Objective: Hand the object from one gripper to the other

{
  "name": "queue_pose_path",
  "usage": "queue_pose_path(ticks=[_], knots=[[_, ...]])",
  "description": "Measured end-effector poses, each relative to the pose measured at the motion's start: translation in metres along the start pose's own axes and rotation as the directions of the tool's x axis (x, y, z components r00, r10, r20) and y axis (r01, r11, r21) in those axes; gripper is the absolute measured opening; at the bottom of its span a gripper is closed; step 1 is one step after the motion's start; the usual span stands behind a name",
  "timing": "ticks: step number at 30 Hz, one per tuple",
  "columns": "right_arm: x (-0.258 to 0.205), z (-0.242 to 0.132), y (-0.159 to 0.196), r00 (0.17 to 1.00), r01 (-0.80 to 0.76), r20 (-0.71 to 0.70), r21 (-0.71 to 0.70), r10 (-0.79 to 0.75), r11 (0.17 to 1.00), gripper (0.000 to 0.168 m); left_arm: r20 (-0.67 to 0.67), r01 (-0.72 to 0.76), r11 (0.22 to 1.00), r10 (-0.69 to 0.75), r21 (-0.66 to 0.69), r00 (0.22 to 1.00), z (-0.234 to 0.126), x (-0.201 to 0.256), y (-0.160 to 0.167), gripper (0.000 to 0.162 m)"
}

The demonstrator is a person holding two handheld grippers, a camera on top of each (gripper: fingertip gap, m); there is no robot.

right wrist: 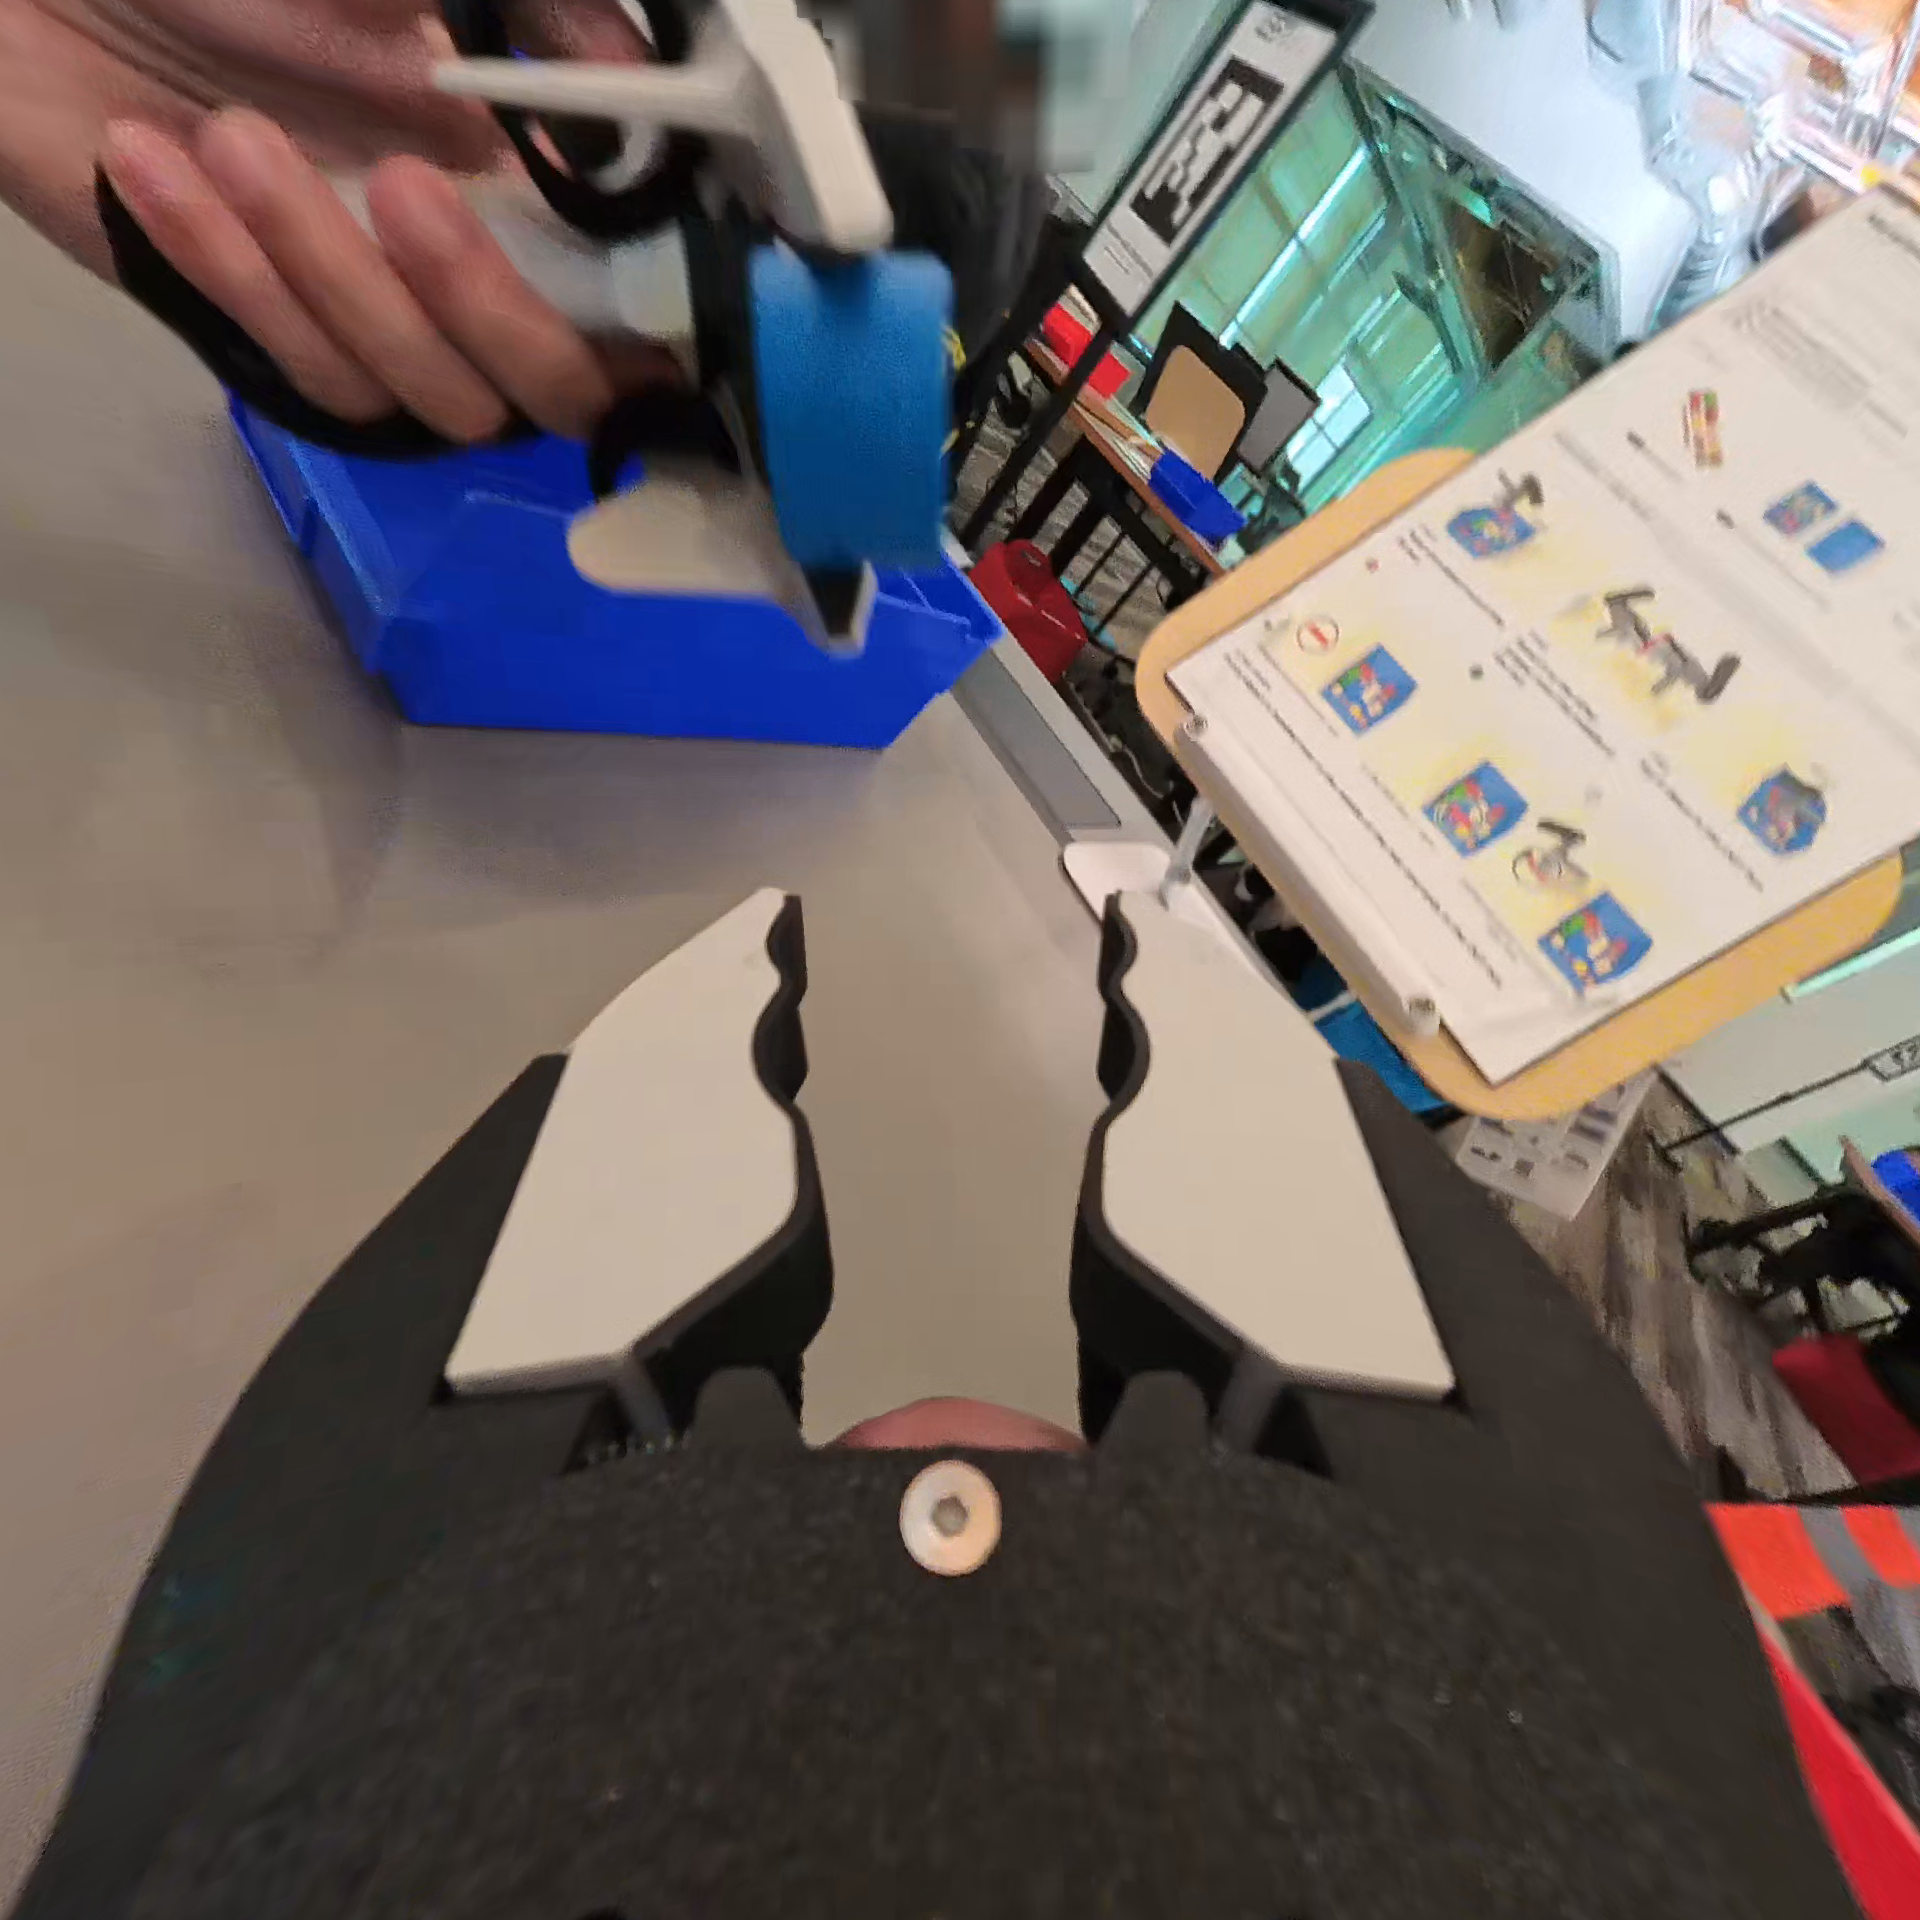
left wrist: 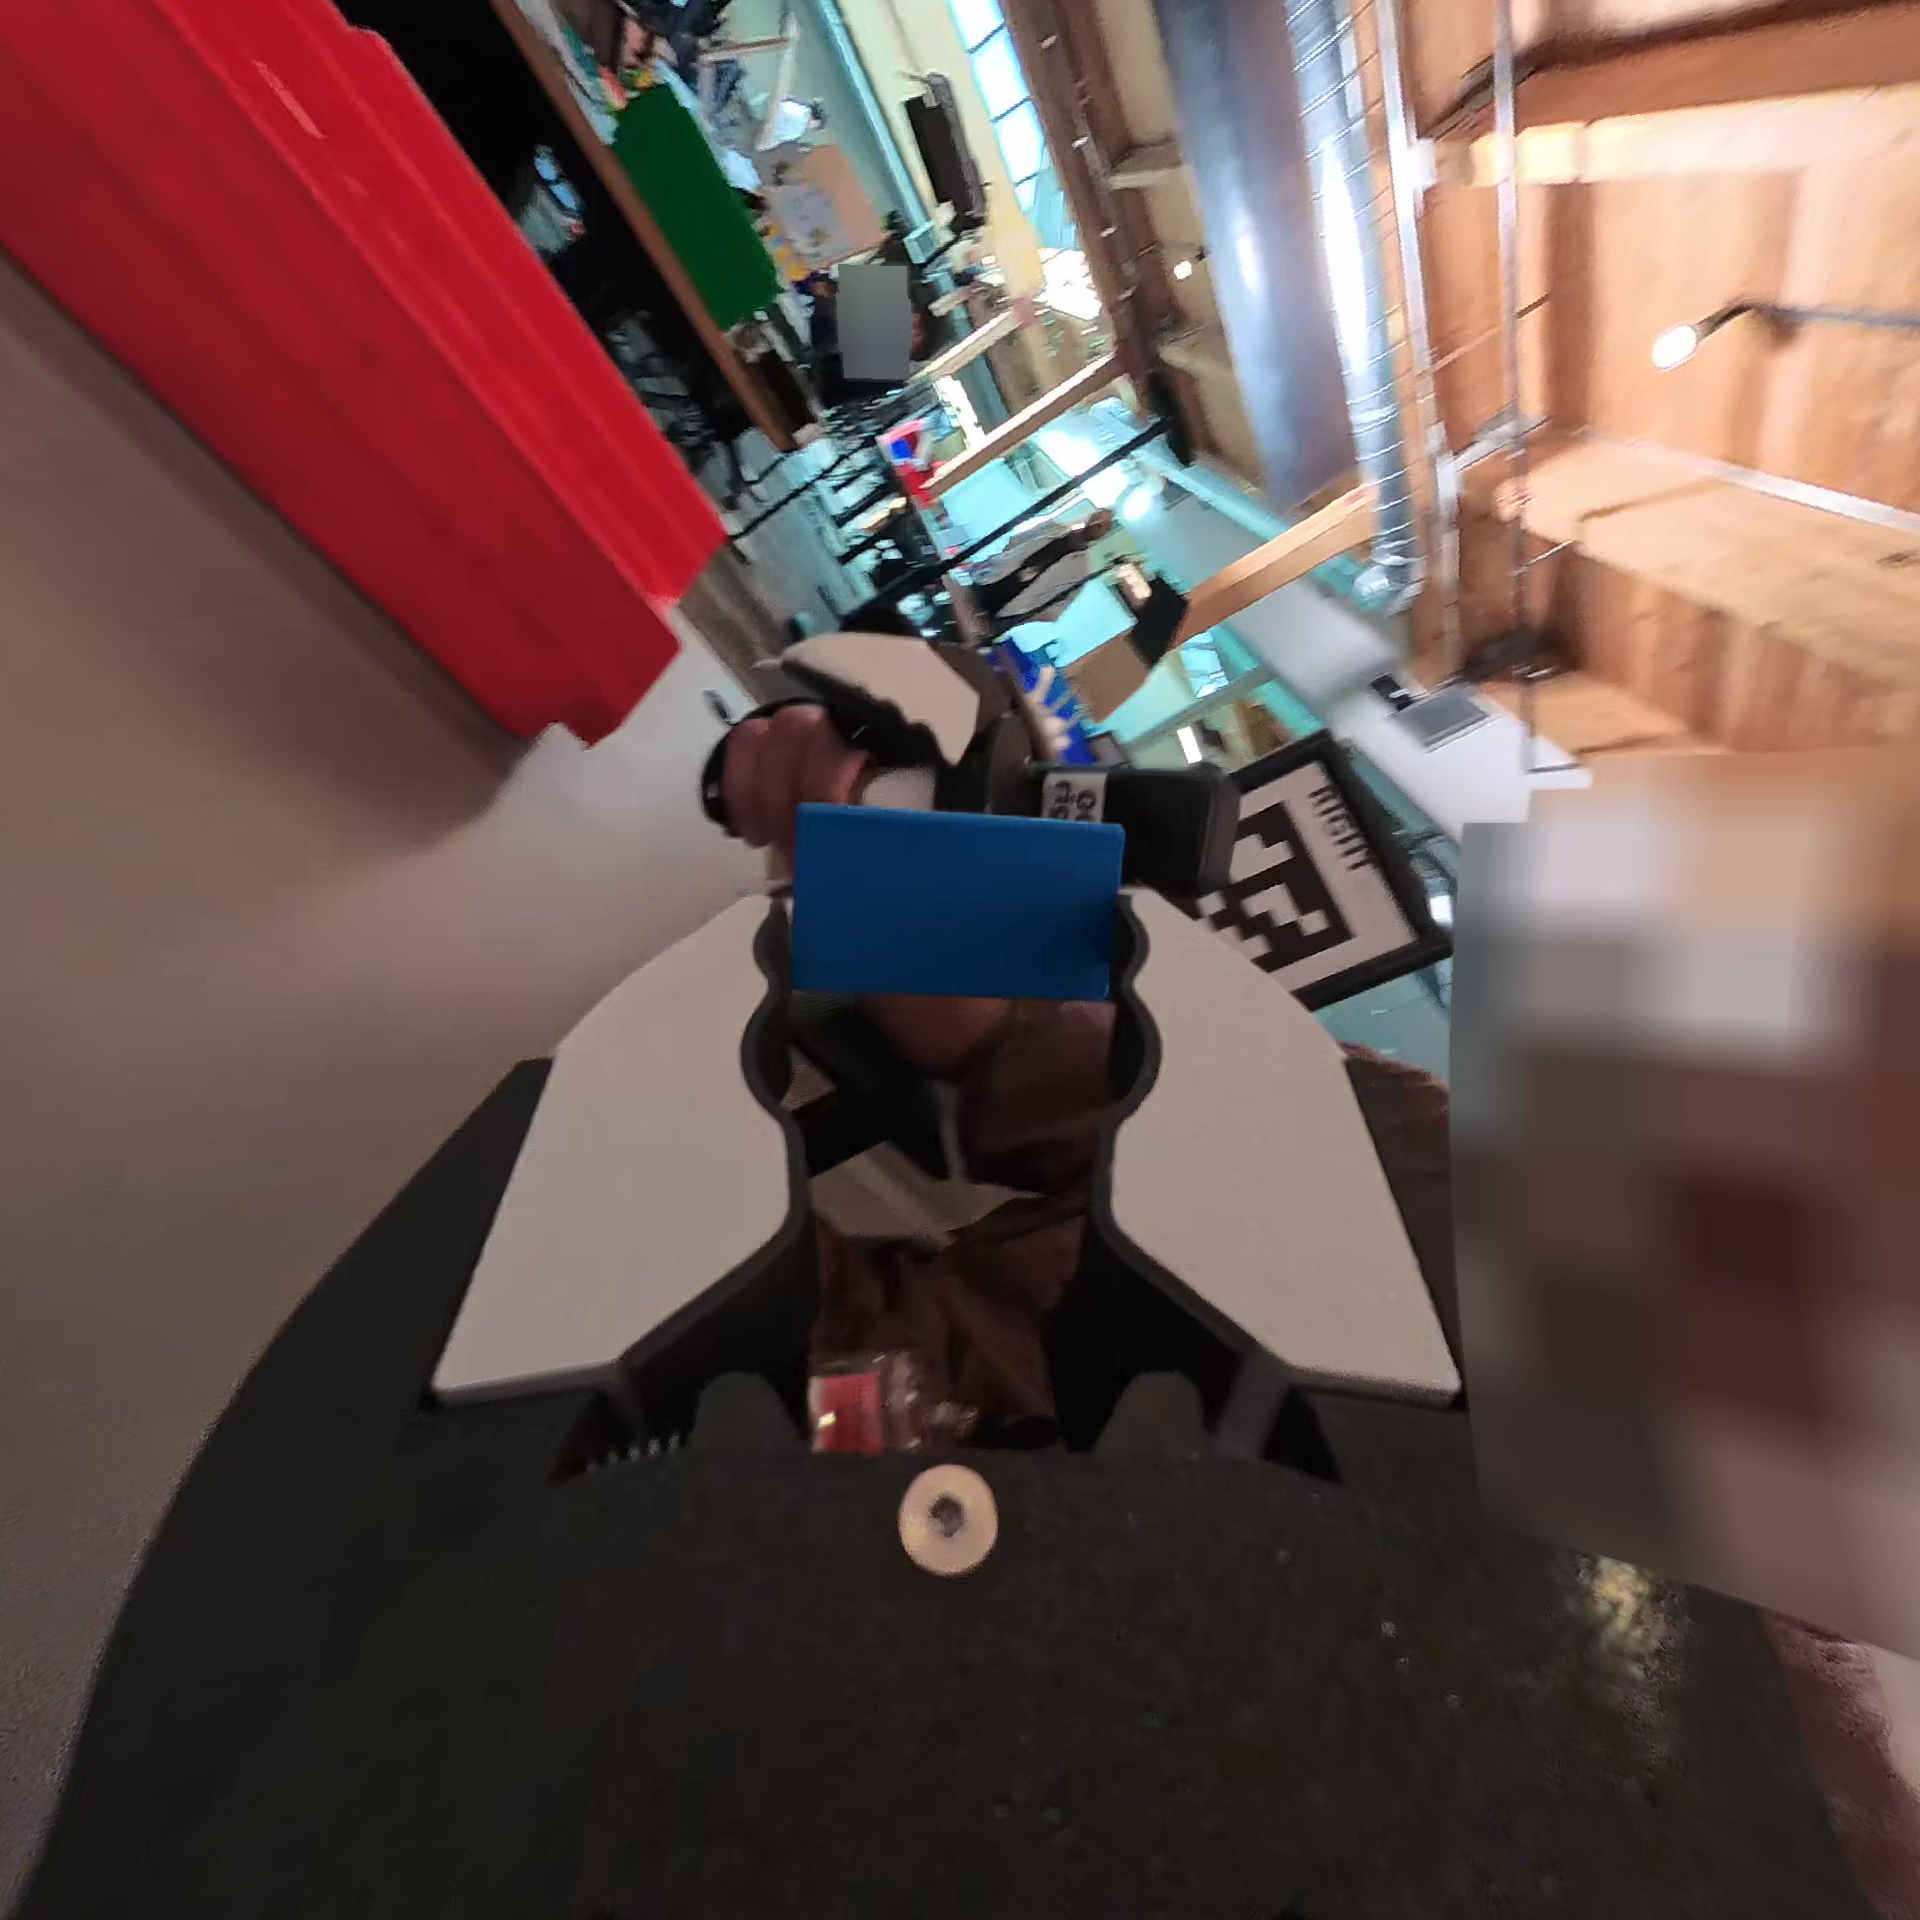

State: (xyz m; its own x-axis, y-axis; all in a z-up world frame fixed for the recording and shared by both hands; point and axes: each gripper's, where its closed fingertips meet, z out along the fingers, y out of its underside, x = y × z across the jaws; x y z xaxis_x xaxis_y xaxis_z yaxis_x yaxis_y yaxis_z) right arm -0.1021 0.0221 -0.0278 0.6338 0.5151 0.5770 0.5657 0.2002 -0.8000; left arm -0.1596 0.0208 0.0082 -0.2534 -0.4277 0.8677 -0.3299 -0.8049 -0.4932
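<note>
Between the left gripper's point(left wrist: 951, 914) fingers, a blue block point(left wrist: 951, 904) is being pinched. At 11 o'clock from the right gripper point(right wrist: 951, 925), whose fingers are spreading empty, it is hanging, seemingly above a blue bin point(right wrist: 644, 644).

Premises: a large workshop or lab hall of industrial type. Evidence in the left wrist view: exposed timber ceiling point(left wrist: 1704, 312) with beams, a silver ventilation duct point(left wrist: 1247, 260), long rows of work tables point(left wrist: 665, 260) on black frames. Evidence in the right wrist view: a grey worktable point(right wrist: 260, 883) carrying a blue plastic bin point(right wrist: 582, 634); an illustrated instruction sheet point(right wrist: 1621, 623) on a wooden board fixed at the table edge; a black-and-white marker tag point(right wrist: 1205, 156) on a stand; tall glazed windows point(right wrist: 1382, 270) behind further benches.
</note>
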Motion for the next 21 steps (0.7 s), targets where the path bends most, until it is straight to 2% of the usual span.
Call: queue_pose_path(ticks=[3, 7, 9, 15, 16, 19, 21], knots=[[-0.001, 0.005, -0.025, 1.000, -0.002, -0.007, 0.070, 0.003, 0.998, 0.053, -0.121, 0.101, 0.995, -0.099, 0.006, 0.988, 0.028, 0.005, -0.002, 0.059], [0.002, -0.001, -0.033, 0.999, 0.012, -0.037, 0.097, -0.009, 0.995, 0.051, -0.177, 0.162, 0.987, -0.163, -0.020, 0.971, 0.052, -0.001, 0.005, 0.059], [0.000, -0.005, -0.032, 1.000, -0.006, -0.016, 0.110, 0.008, 0.994, 0.034, -0.197, 0.187, 0.982, -0.190, -0.034, 0.962, 0.061, -0.005, 0.009, 0.059], [0.002, -0.019, -0.024, 0.997, -0.078, 0.016, 0.086, 0.077, 0.993, 0.033, -0.300, 0.264, 0.963, -0.267, -0.050, 0.916, 0.065, -0.005, 0.020, 0.058], [0.006, -0.024, -0.026, 0.996, -0.086, 0.017, 0.089, 0.085, 0.992, 0.034, -0.315, 0.263, 0.964, -0.264, -0.046, 0.912, 0.060, -0.003, 0.024, 0.063], [0.056, -0.053, -0.038, 0.994, -0.079, -0.070, 0.085, 0.085, 0.993, 0.034, -0.321, 0.230, 0.971, -0.240, -0.069, 0.916, 0.039, 0.001, 0.050, 0.062], [0.113, -0.081, -0.043, 0.984, -0.134, -0.115, 0.043, 0.138, 0.990, 0.034, -0.249, 0.204, 0.975, -0.221, -0.091, 0.943, 0.030, -0.001, 0.079, 0.064]])
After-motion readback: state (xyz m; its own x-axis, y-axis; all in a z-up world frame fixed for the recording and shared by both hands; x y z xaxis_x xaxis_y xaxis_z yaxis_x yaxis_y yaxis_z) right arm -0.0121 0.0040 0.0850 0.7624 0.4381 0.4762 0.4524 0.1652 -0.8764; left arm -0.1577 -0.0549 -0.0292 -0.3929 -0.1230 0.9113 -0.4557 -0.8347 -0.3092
